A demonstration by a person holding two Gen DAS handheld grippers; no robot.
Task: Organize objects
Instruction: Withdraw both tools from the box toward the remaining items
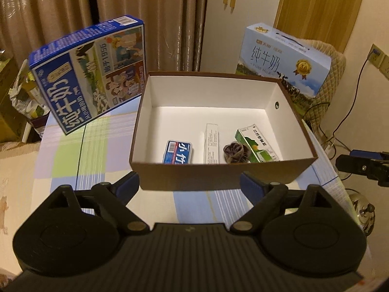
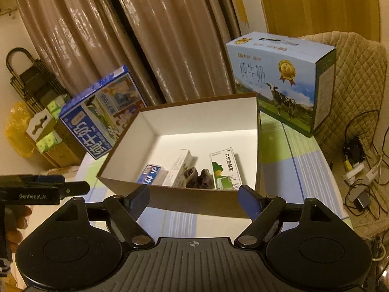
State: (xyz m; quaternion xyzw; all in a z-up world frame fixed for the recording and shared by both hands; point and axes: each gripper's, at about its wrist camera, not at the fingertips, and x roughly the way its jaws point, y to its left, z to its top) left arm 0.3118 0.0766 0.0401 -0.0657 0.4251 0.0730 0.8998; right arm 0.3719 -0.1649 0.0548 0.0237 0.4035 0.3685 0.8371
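Left gripper (image 1: 189,182): jaws spread, nothing between them, just short of the box's near wall. Right gripper (image 2: 194,196): likewise released and empty.

Brown open box (image 1: 214,175), on the checked bench (image 1: 80,160): holds four items along its near side, namely a blue tin (image 1: 178,152), a white carton (image 1: 212,143), a dark crumpled pouch (image 1: 234,152) and a green spray carton (image 1: 257,146). Judged stowed.

Beyond: blue milk case (image 1: 92,68), tilted; pale milk case (image 1: 284,60), upright. Nothing small appears left loose on the bench; task judged near complete.
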